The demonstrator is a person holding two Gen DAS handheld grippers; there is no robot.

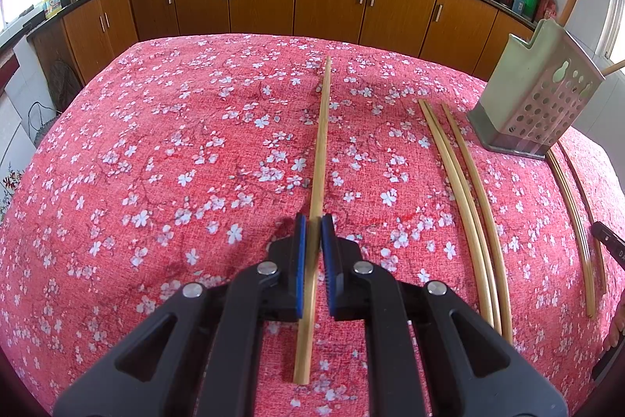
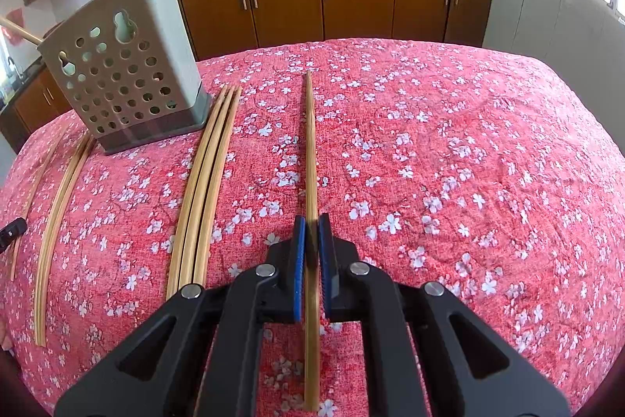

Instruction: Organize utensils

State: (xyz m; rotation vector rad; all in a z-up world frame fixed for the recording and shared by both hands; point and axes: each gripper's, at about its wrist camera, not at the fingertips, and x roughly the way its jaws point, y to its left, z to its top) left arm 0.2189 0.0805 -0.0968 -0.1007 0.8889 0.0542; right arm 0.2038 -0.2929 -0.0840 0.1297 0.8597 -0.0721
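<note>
Pickup step: left tool (image 1: 313, 221) and right tool (image 2: 311, 221) each clenched on a chopstick (image 1: 321, 143) (image 2: 311, 151). Next, carry to holder (image 2: 125, 73) at ten o'clock.

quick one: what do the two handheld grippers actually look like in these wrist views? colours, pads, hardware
The left gripper and right gripper look identical: matte black angular plastic linkage arms with triangular cut-outs, round silver pivot pins at the joints, and two narrow fingers faced with blue ribbed pads. No cables, labels or sleeves are visible on either in its own view.
</note>
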